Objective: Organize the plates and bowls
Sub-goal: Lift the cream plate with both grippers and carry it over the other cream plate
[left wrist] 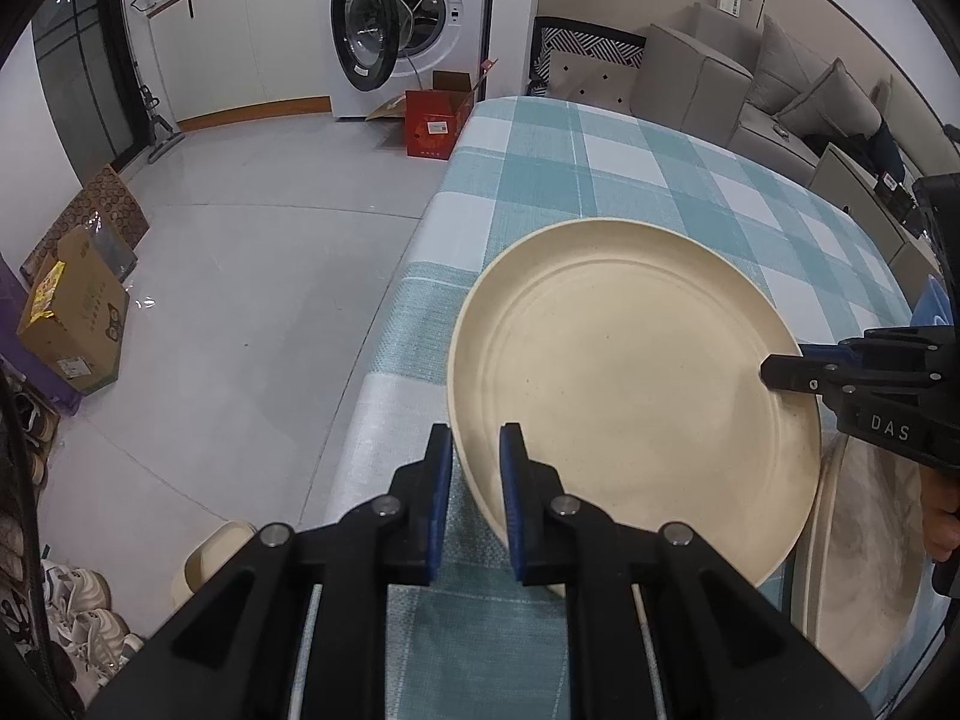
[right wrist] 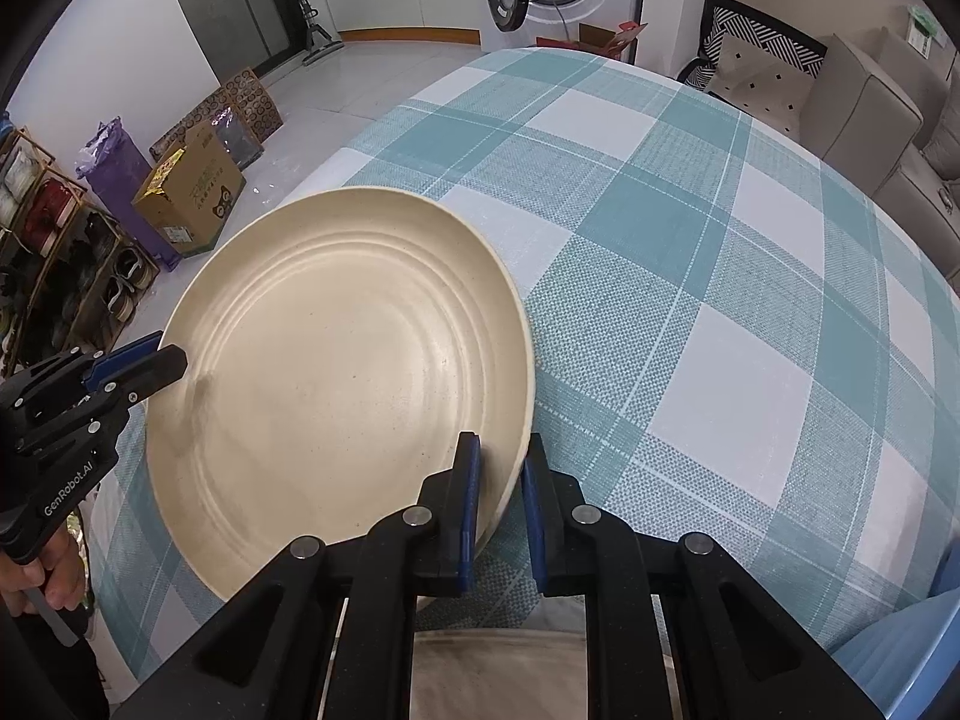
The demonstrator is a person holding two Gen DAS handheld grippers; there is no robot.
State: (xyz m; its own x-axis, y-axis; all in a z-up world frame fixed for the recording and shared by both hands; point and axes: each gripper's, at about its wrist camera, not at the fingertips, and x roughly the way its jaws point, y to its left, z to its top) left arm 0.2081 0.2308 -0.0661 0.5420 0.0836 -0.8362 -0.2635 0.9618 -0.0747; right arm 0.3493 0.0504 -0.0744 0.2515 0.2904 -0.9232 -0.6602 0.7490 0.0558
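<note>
Left wrist: cream plate (left wrist: 630, 372), bare, on checked tablecloth (left wrist: 540, 180).

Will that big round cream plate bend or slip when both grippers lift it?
The round cream plate probably stays stiff: it looks rigid. It may slip, because its surface looks smooth and each hand-held gripper, left and right, pinches only the thin rim.
</note>
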